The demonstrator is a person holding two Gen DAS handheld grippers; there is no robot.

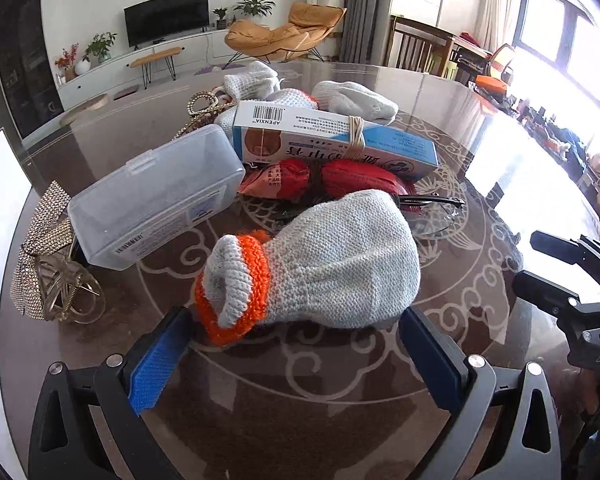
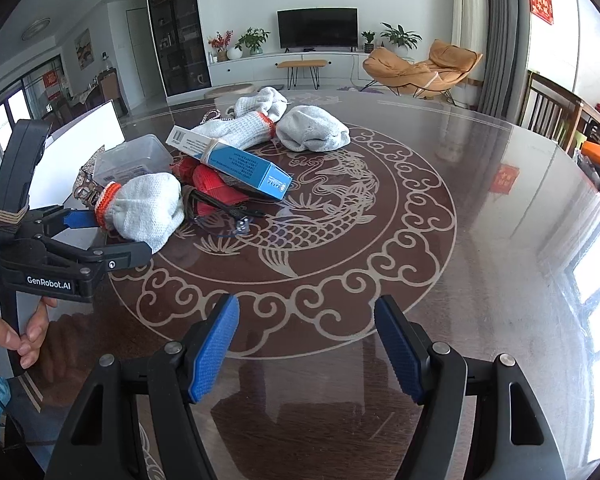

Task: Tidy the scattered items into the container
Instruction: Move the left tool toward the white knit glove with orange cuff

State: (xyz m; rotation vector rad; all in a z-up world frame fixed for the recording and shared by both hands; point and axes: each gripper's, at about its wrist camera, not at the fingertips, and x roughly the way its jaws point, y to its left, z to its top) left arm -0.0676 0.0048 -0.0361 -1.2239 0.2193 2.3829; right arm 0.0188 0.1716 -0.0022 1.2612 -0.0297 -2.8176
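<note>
A grey knit glove with an orange cuff (image 1: 332,268) lies on the glass table, right between the tips of my left gripper (image 1: 296,320). That gripper is open, with its blue pads (image 1: 156,364) on either side of the glove. The right wrist view shows the same glove (image 2: 148,208) flanked by the left gripper (image 2: 112,236). My right gripper (image 2: 307,308) is open and hovers over bare table with nothing between its fingers. A clear lidded plastic box (image 1: 152,196) sits left of the glove. A white container wall (image 2: 84,132) stands at the table's left edge.
Behind the glove lie red packets (image 1: 340,180), a blue-white carton (image 1: 332,140) bound with rubber bands, glasses (image 1: 432,204) and more gloves (image 1: 352,100). Rhinestone hair clips (image 1: 48,256) rest at the left. A hand (image 2: 4,336) holds the left gripper's handle.
</note>
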